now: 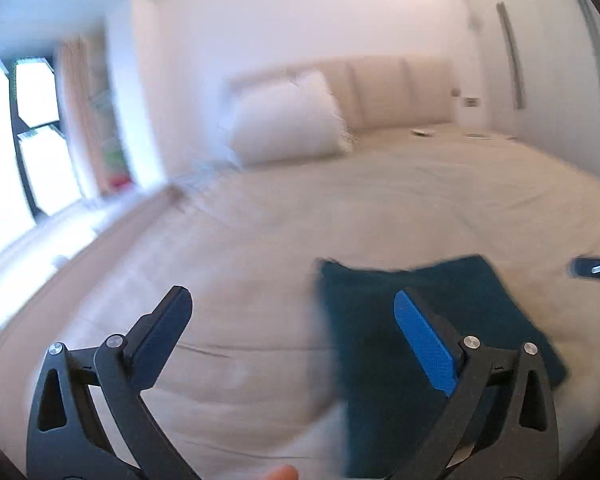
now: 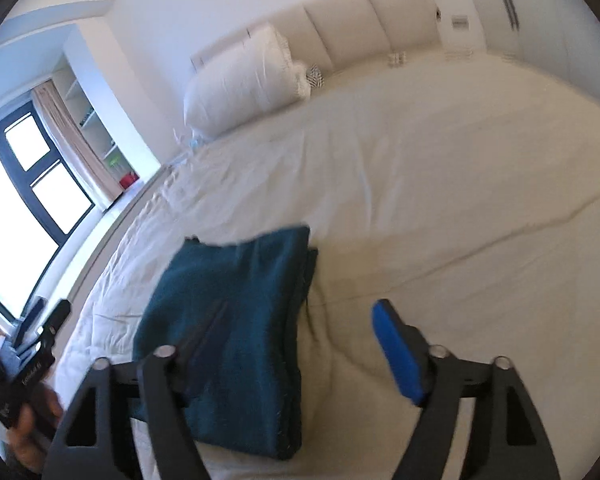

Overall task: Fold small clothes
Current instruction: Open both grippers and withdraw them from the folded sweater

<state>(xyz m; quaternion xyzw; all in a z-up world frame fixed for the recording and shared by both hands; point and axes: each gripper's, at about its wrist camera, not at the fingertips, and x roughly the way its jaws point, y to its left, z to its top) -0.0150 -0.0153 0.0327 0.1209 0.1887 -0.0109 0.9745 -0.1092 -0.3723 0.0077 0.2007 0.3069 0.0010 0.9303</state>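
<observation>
the dark teal cloth (image 2: pixel 236 332) lies folded into a thick rectangle on the cream bed (image 2: pixel 440 200), near its foot end, well apart from the white pillow (image 2: pixel 244 84). its long side runs from the near edge toward the pillow, roughly up the bed. it looks soft, light and floppy, so i'd say it will sag if lifted by one corner; better taken at two corners of a short edge. the left gripper (image 1: pixel 292 308) is spread wide and empty, above the cloth's left edge. the right gripper (image 2: pixel 300 320) is spread too, pinching nothing.
</observation>
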